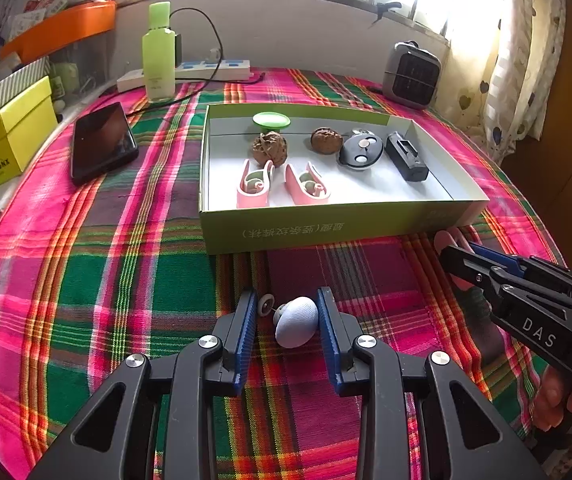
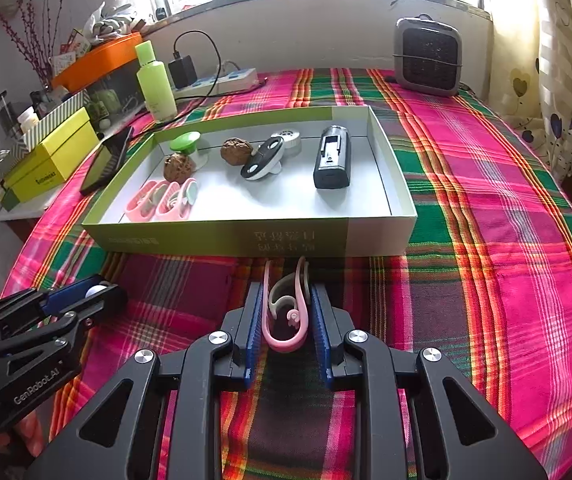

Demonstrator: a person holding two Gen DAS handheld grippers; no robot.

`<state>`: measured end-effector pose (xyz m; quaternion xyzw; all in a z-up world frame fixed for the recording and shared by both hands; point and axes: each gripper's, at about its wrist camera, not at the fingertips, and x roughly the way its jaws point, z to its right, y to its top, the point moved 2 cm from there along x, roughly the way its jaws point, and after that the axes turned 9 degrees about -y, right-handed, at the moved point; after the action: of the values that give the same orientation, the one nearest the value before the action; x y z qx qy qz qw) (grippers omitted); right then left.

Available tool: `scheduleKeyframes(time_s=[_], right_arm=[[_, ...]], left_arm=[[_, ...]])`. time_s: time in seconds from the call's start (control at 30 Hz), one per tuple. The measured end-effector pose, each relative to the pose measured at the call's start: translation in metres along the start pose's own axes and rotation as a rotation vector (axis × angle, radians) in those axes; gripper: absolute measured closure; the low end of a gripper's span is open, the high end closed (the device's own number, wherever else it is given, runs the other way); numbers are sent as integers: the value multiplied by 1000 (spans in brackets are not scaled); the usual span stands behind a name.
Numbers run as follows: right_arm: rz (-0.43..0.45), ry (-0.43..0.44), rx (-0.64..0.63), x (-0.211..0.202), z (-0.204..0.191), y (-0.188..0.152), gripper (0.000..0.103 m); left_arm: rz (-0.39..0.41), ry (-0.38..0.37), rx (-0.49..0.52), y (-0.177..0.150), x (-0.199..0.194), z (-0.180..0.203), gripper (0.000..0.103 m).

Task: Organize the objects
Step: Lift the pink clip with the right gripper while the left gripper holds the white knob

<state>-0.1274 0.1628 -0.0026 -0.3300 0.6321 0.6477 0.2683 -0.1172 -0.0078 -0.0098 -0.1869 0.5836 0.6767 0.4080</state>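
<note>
My left gripper (image 1: 288,300) is low over the plaid cloth, shut on a white egg-shaped piece (image 1: 296,322) with a small disc (image 1: 266,305) on its stem. My right gripper (image 2: 286,292) is shut on a pink U-shaped clip (image 2: 284,312) with a pale inner hook, just in front of the green box (image 2: 246,236). The box (image 1: 326,232) is white inside and holds two more pink clips (image 1: 254,186), two walnuts (image 1: 270,148), a green-topped piece (image 1: 271,120), an oval black-and-white device (image 1: 360,150) and a black rectangular device (image 1: 406,156). Each gripper shows in the other's view: the left gripper (image 2: 94,286) and the right gripper (image 1: 456,250).
Left of the box lie a black phone (image 1: 102,142) and a yellow box (image 1: 6,148). Behind stand a green bottle (image 1: 159,54), a power strip (image 1: 206,70) with a plugged charger and a small heater (image 2: 428,54). A hand (image 1: 558,400) holds the right gripper.
</note>
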Motion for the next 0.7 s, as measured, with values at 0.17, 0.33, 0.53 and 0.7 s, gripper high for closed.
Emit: scheduleKeyframes(time_s=[0.17,0.33,0.53,0.7], right_arm=[[2,41,-10,-5,-2,-2,79],[14,64,-11,-10,0,-1,79],[28,86,-16,-16,0,0,79],[46,100,-22,-21,0,4,79]], left_arm=[[1,5,12,0,-1,4,75],[14,-1,22,2,-4,14,75],[33,-5,27,6,-9,21,75],[48,-4,34,12,-14,26,75]])
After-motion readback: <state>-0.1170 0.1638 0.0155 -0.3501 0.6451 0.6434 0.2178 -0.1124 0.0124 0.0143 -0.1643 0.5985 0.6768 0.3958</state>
